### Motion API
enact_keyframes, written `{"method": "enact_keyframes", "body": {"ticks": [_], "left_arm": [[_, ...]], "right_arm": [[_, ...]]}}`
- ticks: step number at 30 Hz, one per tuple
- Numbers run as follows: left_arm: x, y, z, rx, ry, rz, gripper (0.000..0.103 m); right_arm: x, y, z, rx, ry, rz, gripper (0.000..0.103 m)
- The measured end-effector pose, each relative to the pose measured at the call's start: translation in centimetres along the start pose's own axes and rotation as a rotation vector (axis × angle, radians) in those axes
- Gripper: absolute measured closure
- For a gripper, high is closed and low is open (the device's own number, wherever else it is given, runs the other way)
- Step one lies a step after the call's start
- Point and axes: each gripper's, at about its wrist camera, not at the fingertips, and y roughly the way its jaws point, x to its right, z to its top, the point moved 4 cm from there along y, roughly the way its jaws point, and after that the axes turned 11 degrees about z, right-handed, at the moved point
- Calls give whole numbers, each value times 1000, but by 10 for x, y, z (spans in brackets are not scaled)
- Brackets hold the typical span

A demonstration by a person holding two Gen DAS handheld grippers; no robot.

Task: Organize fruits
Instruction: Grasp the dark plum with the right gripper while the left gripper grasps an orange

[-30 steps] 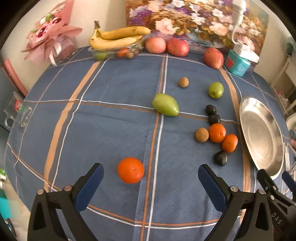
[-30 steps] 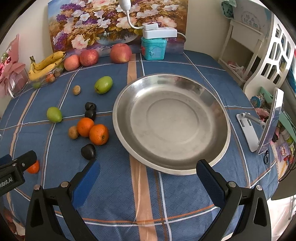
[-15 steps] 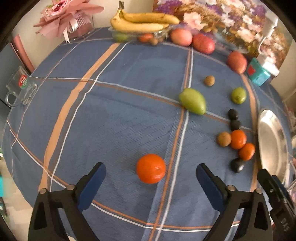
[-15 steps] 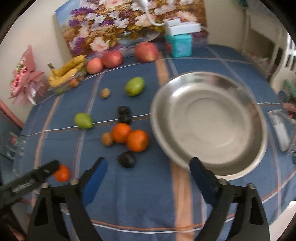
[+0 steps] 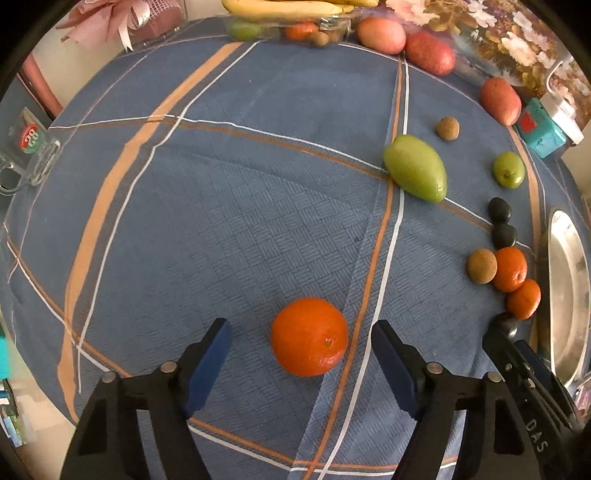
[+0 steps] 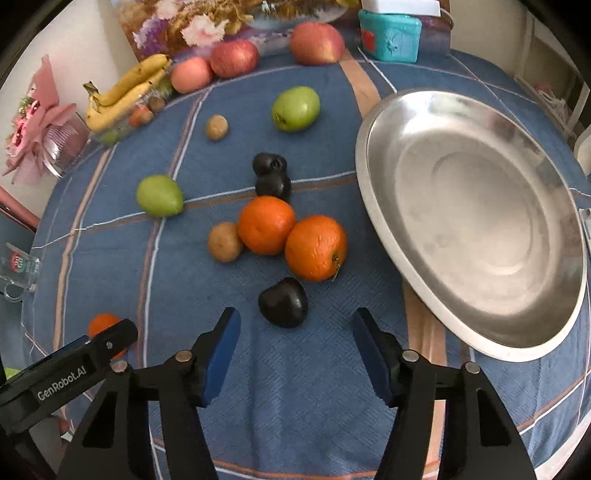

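A lone orange (image 5: 309, 336) lies on the blue cloth between the fingers of my open left gripper (image 5: 302, 343), which does not touch it. In the right wrist view my open right gripper (image 6: 295, 328) stands just before a dark fruit (image 6: 283, 302). Beyond it lie two oranges (image 6: 316, 247), a brown kiwi (image 6: 224, 242), two more dark fruits (image 6: 272, 184), a green mango (image 6: 159, 195) and a green apple (image 6: 295, 108). The steel plate (image 6: 373, 206) lies empty to the right.
Bananas in a clear tray (image 6: 125, 92) and three red apples (image 6: 233, 58) line the far edge by a flower painting. A teal box (image 6: 389, 35) stands behind the plate. A glass mug (image 5: 27, 146) sits at the left table edge, and a pink bouquet (image 6: 33, 122) at the far left.
Both grippers moved forward and down. The left one now straddles the lone orange; the right one swung left, from before the plate to the dark fruit.
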Motion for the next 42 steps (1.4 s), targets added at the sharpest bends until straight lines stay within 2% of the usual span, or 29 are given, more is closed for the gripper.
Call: {"method": "enact_keyframes", "body": {"ticks": [3,8,10,14,25,30,38,42], "left_arm": [[2,4,1,0,6,2,33],[-3,9,0,-20,-31,-15,58],[-6,9,0,-21,-45,-36,62],[-16,2,3,-35,-65,-47,62],[-44,1,13,-34,-146,-51,63],[-47,-1,27,-34,-163,-50,63],[-47,-6,63,-52,-235,-55,63],[-33,-9,63,-58,-269,-51,63]], "right_arm": [[0,3,3,5,-6,-16,43],[0,2,4,13,-3,-14,56],[-2,1,4,16,-3,1,62],[-5,2,4,11,-6,32,75],[-10,-17,6,34,10,73,76],[-12,-24,7,32,18,56,76],[-14,-28,32,63,43,85,76],[-12,-32,49,87,56,82,76]]}}
